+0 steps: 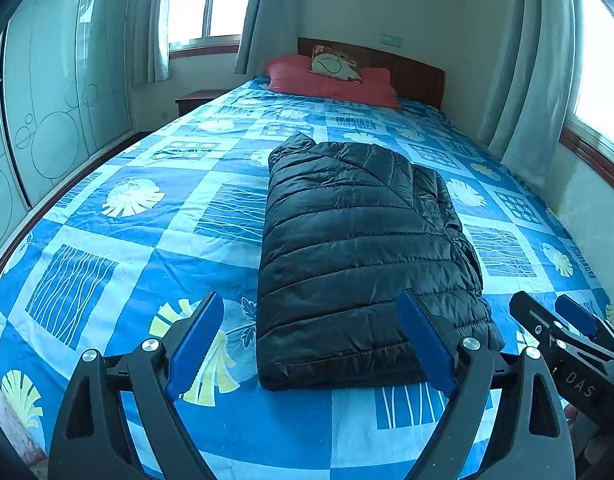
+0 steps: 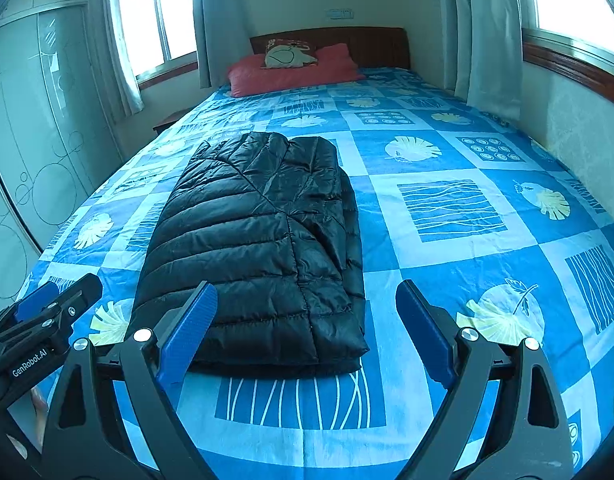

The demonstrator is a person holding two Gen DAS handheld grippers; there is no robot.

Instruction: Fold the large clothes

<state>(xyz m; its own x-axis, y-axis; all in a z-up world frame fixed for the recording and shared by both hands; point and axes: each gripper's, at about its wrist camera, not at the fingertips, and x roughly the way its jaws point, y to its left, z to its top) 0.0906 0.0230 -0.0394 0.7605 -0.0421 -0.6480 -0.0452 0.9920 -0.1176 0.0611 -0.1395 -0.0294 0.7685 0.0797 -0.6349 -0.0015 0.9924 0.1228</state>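
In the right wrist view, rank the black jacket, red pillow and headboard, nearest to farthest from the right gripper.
1. Black jacket: just ahead of the right gripper, slightly left, on the bed.
2. Red pillow: far end of the bed.
3. Headboard: behind the pillow, against the wall.

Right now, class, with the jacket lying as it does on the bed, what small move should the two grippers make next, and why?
Probably ease both forward to the jacket's near hem. It lies folded lengthwise into a long strip, so a crosswise fold seems left. The left gripper and right gripper both hang open and empty, short of that hem.
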